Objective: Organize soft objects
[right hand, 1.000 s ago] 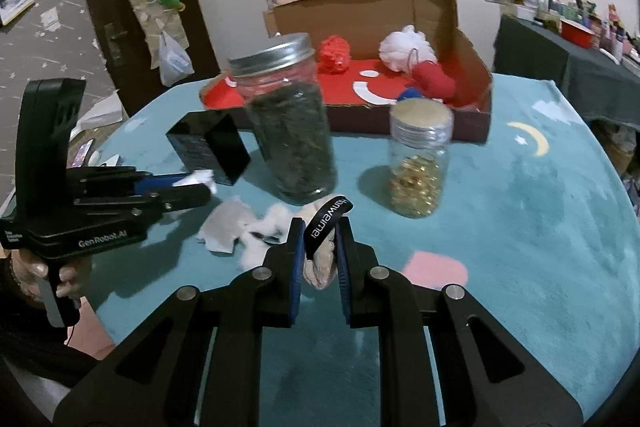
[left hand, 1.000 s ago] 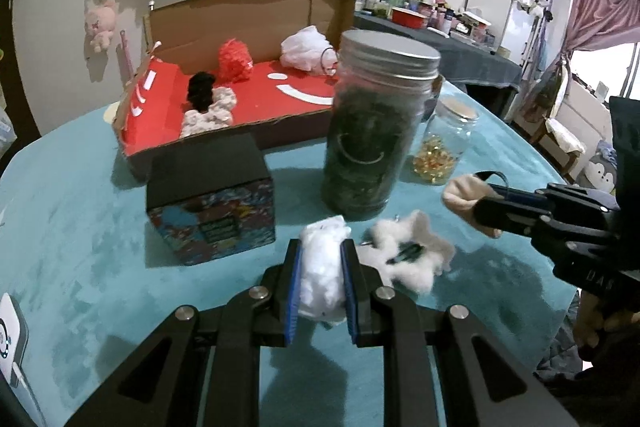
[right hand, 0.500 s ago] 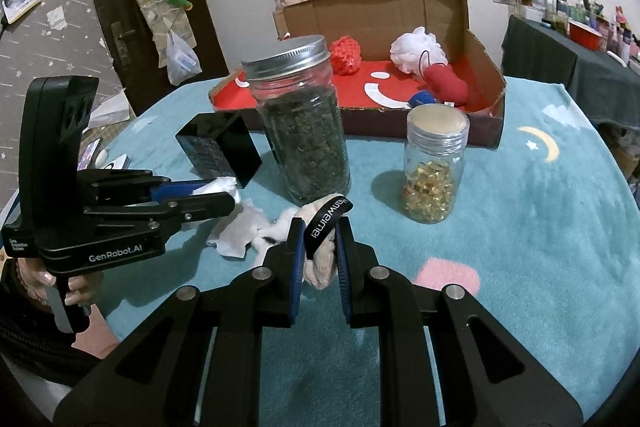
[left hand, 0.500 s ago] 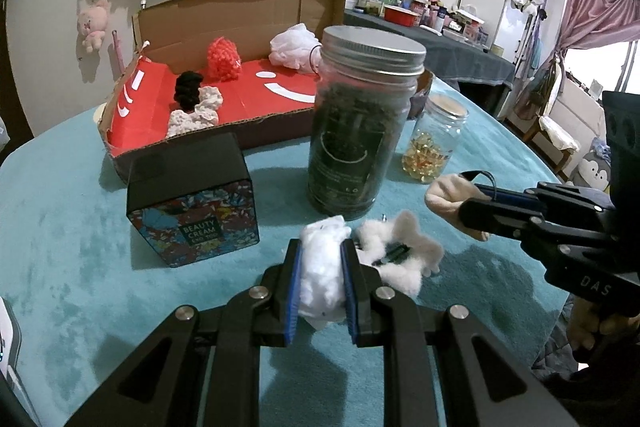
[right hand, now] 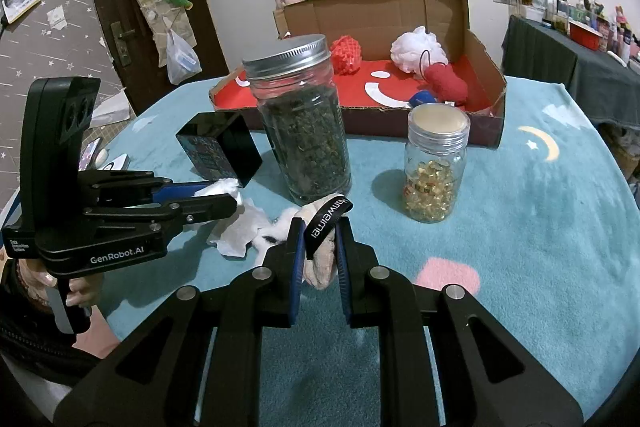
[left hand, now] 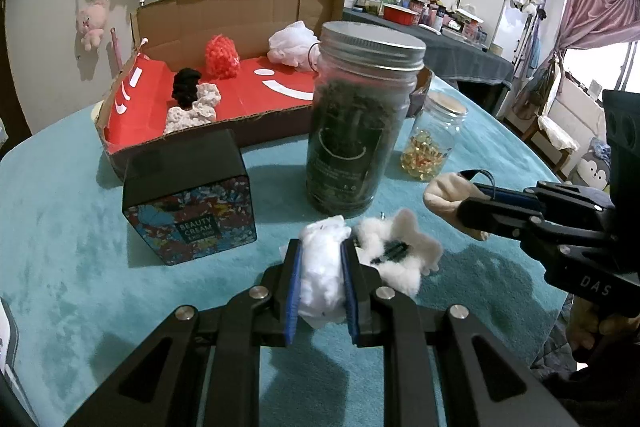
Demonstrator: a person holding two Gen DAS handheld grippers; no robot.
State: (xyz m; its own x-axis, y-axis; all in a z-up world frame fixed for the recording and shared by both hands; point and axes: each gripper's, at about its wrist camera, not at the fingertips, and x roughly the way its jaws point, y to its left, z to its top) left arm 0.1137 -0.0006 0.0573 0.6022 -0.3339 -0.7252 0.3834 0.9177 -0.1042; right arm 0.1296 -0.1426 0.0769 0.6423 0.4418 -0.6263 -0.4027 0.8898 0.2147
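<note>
My left gripper (left hand: pixel 320 263) is shut on a white fluffy wad (left hand: pixel 322 279), held just above the teal cloth. A cream fluffy piece with a black clip (left hand: pixel 394 253) lies beside it on the right. My right gripper (right hand: pixel 319 247) is shut on a beige soft item with a black strap (right hand: pixel 324 227); it also shows in the left wrist view (left hand: pixel 450 197). The open cardboard box with a red floor (left hand: pixel 256 95) stands at the back and holds a red pouf (left hand: pixel 221 55), a white pouf (left hand: pixel 294 43), black and cream crochet pieces (left hand: pixel 192 99).
A tall jar of dark leaves (left hand: pixel 360 115) and a small jar of gold capsules (left hand: pixel 434 143) stand between the grippers and the box. A black beauty-cream box (left hand: pixel 188 191) sits to the left. A white tissue (right hand: pixel 240 231) lies by the left gripper.
Both grippers have lifted and pulled back slightly with their soft items still held. The box and the jars appear a little farther away and lower in view.
</note>
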